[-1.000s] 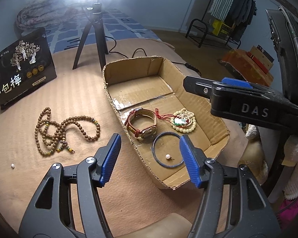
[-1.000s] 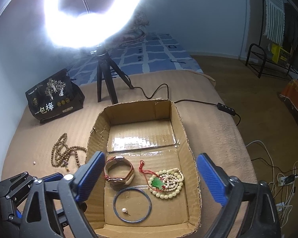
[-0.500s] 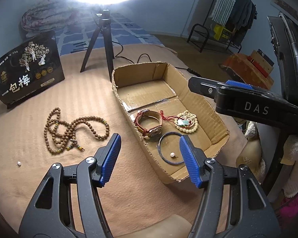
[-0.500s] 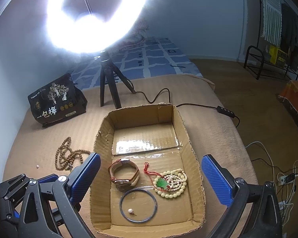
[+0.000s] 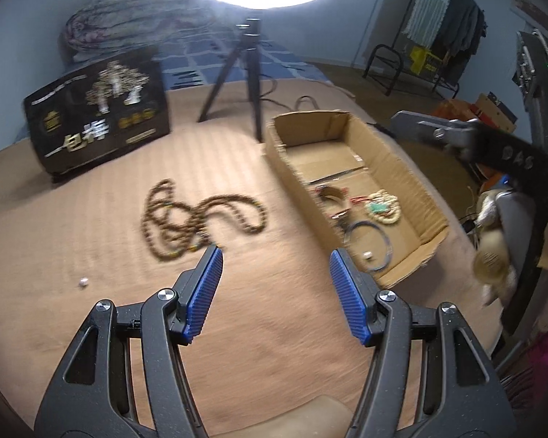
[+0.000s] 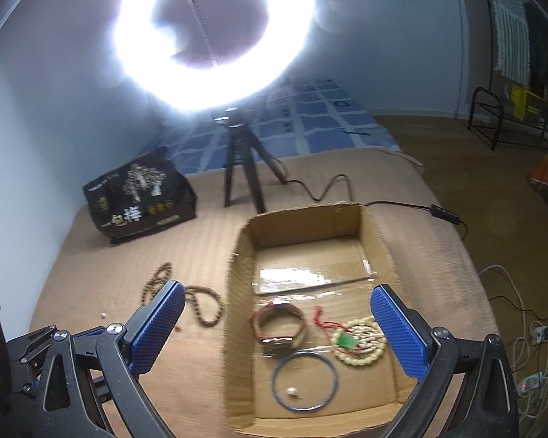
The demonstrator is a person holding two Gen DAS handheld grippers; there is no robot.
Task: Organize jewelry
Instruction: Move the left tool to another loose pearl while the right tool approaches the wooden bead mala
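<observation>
Jewelry lay in two places on the tan ribbed bed cover (image 5: 91, 219). Inside the shallow open cardboard box (image 6: 237, 292), at lower centre of the right wrist view, sat a brown strap watch (image 6: 278, 328), a cream bead bracelet with a green pendant and red cord (image 6: 359, 341), a thin blue bangle (image 6: 305, 380) and a small white pearl (image 6: 291, 391) inside its ring. Outside it, left of centre in the left wrist view, a long brown wooden bead necklace (image 5: 197, 215) lay looped, with a second loose white pearl (image 5: 83, 281) at lower left (both probably awaiting sorting into the box). The left gripper (image 5: 276, 294) hung empty with blue pads spread wide, aimed at bare cover just below the necklace, likely lining up for it. The right gripper (image 6: 277, 332) was also wide and empty, framing the box. Motion blur smeared the left view, so bead detail was unreadable; the bright ring light (image 6: 215, 33) washed out the top of both frames.
</observation>
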